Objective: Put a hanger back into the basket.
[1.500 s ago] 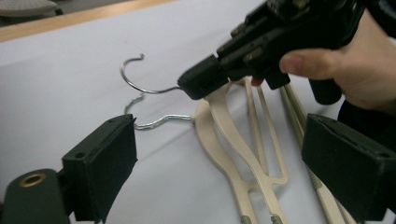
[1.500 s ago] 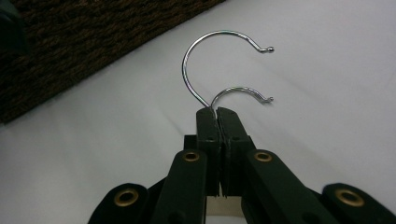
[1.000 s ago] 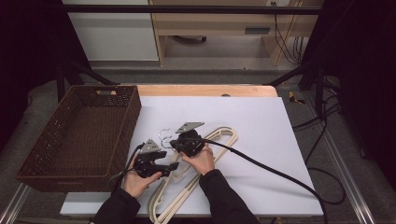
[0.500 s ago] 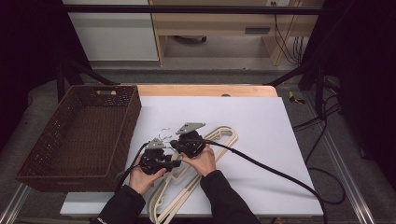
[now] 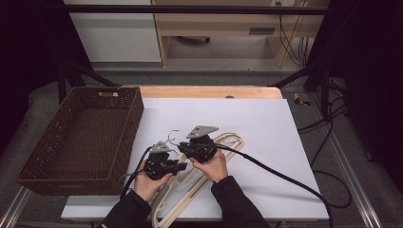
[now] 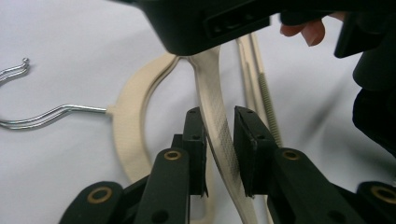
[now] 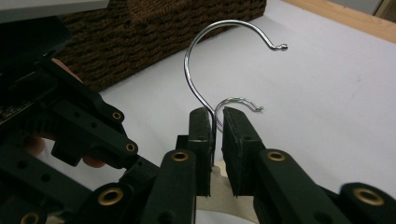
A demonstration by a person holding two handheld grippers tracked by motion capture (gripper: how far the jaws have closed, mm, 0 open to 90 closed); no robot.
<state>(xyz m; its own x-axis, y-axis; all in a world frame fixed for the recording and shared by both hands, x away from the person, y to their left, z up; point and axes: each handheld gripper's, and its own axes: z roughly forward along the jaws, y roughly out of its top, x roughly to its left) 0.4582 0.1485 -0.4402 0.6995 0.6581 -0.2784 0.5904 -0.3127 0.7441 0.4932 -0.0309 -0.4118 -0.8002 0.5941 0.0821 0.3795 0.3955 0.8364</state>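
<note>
Two cream hangers (image 5: 231,139) with metal hooks lie overlapped on the white table (image 5: 271,137). My left gripper (image 5: 183,166) has just been closing, and its jaws are shut on one hanger's ribbed arm (image 6: 218,140), which runs up between the pads (image 6: 196,135). My right gripper (image 5: 180,145) sits just behind it and points towards the basket. Its jaws have just been opening: a thin gap shows, with the upper hook's wire (image 7: 201,51) standing between them against the left pad (image 7: 201,126). A second hook (image 7: 239,101) lies flat behind.
A brown wicker basket (image 5: 85,142) stands at the table's left with nothing in it. A bare wooden strip (image 5: 209,91) runs along the far edge. Black cables (image 5: 280,178) trail right from the grippers.
My left gripper has slid right, up against the right one, and its jaws have closed in on the hanger arm. The right hand has shifted slightly.
</note>
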